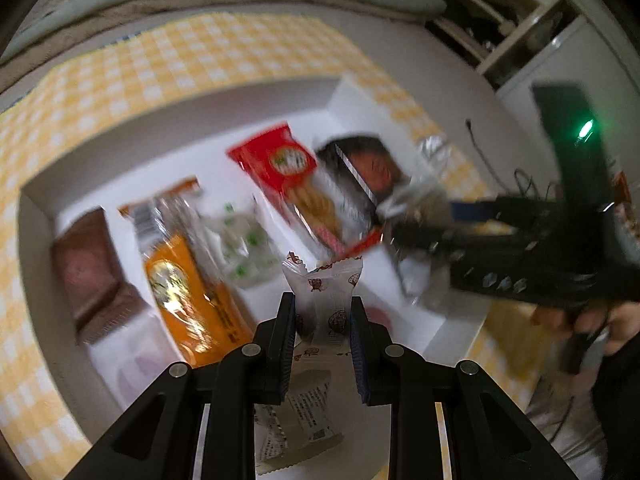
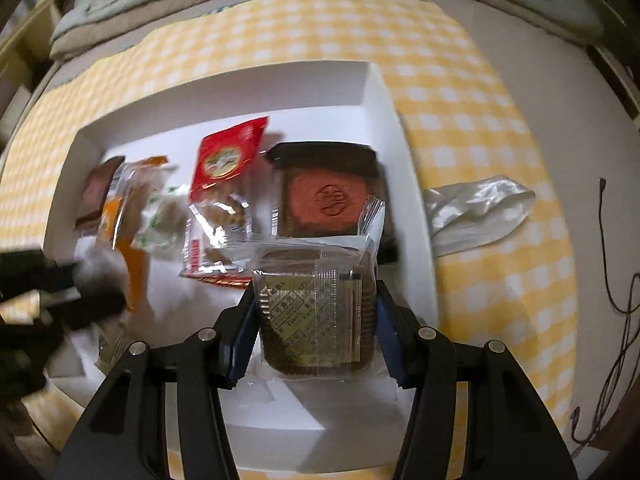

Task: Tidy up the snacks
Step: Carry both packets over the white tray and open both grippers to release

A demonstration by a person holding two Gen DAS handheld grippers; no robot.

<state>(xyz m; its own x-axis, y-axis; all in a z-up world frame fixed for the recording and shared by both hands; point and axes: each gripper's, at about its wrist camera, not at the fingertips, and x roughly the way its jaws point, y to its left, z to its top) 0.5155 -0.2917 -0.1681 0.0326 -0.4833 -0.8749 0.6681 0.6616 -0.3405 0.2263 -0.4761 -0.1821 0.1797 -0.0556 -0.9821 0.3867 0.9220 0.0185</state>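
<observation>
Both grippers were mid-drop-off over the white box (image 2: 374, 92). The left gripper (image 1: 323, 316) pinched one small white candy packet (image 1: 326, 284); the right gripper (image 2: 316, 312) squeezed one clear-wrapped brown cake (image 2: 316, 312). Next, each probably needed a free spot. I counted five snacks already inside.

Glossy plastic snack wrappers (image 2: 224, 184), matt white tray (image 2: 384, 92), checked yellow cloth (image 2: 480, 140)

No print could be read: the small writing on the clear-wrapped pastry (image 2: 316, 316) stayed illegible, and the brown cake (image 2: 326, 204) just behind it bore only an embossed, undecipherable emblem.
</observation>
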